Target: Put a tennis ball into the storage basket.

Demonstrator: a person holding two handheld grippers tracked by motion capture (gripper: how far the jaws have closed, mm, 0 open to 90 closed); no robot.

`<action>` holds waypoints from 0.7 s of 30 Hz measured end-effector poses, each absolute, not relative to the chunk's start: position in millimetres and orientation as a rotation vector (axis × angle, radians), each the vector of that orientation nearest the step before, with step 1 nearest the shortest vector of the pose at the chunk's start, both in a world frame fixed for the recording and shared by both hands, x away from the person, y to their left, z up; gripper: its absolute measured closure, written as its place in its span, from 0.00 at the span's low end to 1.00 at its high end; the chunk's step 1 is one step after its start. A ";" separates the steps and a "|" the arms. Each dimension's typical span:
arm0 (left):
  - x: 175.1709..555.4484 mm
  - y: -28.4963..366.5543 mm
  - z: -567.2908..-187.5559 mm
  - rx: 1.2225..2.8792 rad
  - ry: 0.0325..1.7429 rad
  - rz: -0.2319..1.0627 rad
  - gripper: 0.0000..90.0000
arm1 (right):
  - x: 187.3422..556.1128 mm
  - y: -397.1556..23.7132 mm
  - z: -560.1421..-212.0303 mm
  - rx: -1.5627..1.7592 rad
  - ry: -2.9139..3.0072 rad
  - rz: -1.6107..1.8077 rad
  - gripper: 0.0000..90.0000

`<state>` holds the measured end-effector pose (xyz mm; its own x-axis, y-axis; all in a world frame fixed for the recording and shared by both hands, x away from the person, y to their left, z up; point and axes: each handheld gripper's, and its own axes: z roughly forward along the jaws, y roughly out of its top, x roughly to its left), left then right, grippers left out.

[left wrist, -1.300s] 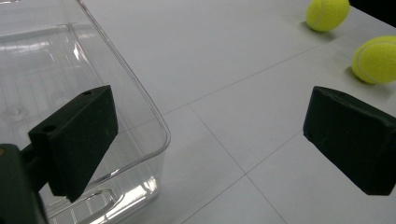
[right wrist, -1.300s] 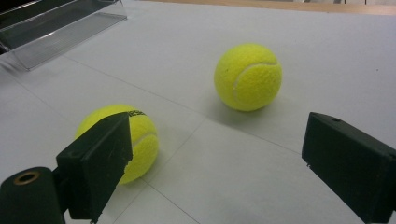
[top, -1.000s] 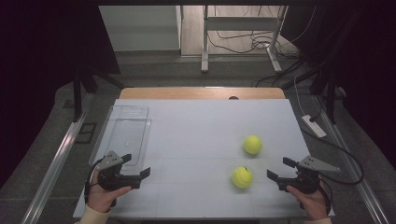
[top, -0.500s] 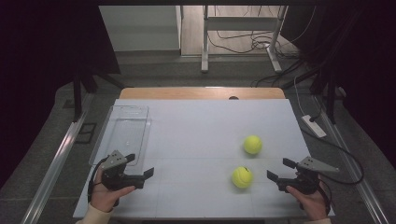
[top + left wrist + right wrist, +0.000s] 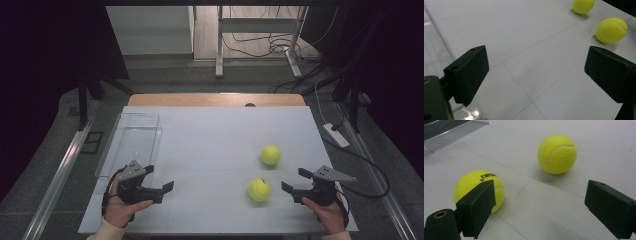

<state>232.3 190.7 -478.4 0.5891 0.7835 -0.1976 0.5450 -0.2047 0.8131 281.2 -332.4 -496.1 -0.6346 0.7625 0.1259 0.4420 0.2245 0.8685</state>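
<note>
Two yellow tennis balls lie on the white table (image 5: 210, 140): a near ball (image 5: 259, 190) and a far ball (image 5: 270, 155). My right gripper (image 5: 294, 179) stands open just right of the near ball, apart from it. In the right gripper view, that ball (image 5: 471, 182) sits partly behind the left jaw, and the far ball (image 5: 557, 153) lies ahead of the right gripper (image 5: 541, 207). My left gripper (image 5: 159, 178) is open at the front left and points toward the balls. Its jaws have just been closing slightly with nothing between them. The left gripper (image 5: 536, 72) sees both balls (image 5: 611, 30) (image 5: 583, 5) far off.
A clear plastic tray (image 5: 131, 142) lies along the table's left side, just beyond the left hand. A wooden strip (image 5: 215, 100) borders the far edge. A power strip (image 5: 336, 135) and cables lie on the floor to the right.
The left hand with its gripper has moved to the right, toward the balls. The right hand and both balls have stayed put.
</note>
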 end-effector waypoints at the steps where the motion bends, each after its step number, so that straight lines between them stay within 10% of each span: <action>1: 232.7 188.0 -478.3 1.892 1.064 0.318 0.07 | 281.6 -331.7 -496.3 1.117 2.179 1.373 0.11; 21: 239.9 165.5 -479.4 1.960 1.037 0.265 0.08 | 283.4 -334.1 -496.3 1.127 2.178 1.384 0.11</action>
